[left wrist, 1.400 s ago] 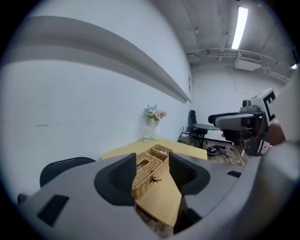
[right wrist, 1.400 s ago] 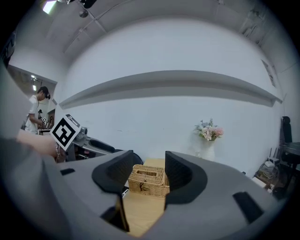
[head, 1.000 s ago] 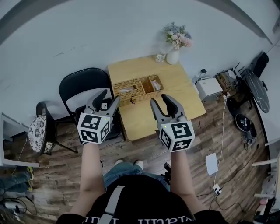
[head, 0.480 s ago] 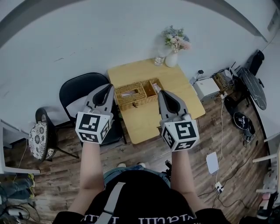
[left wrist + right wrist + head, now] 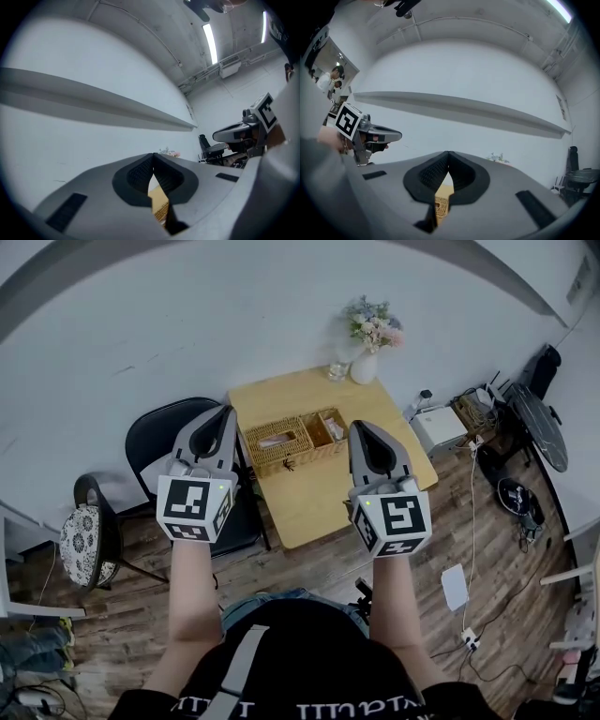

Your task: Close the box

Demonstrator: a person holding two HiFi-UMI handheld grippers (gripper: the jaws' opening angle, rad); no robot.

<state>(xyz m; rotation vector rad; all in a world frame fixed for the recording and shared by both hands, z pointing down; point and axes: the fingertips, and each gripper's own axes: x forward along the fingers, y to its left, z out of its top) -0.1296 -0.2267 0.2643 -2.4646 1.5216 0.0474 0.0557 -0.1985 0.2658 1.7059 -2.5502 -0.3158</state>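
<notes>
A woven wicker box (image 5: 292, 438) lies on the small wooden table (image 5: 319, 498) well below me, its right compartment (image 5: 329, 427) showing an open top. My left gripper (image 5: 228, 412) is held in the air left of the box, jaws shut with nothing between them. To the right of the box my right gripper (image 5: 360, 427) is also raised, shut and empty. In the left gripper view the left gripper (image 5: 152, 155) has its pads meeting, with a sliver of the box (image 5: 160, 207) beneath. The right gripper (image 5: 448, 153) looks the same in its own view, box (image 5: 440, 206) below.
A white vase of flowers (image 5: 367, 362) and a glass (image 5: 337, 370) stand at the table's far edge. A black chair (image 5: 173, 432) sits left of the table, a stool with a patterned cushion (image 5: 79, 536) farther left. A white box (image 5: 442, 427) and cables lie on the floor at right.
Both grippers went from open to shut with nothing in them, and lifted a little higher and farther forward beside the box.
</notes>
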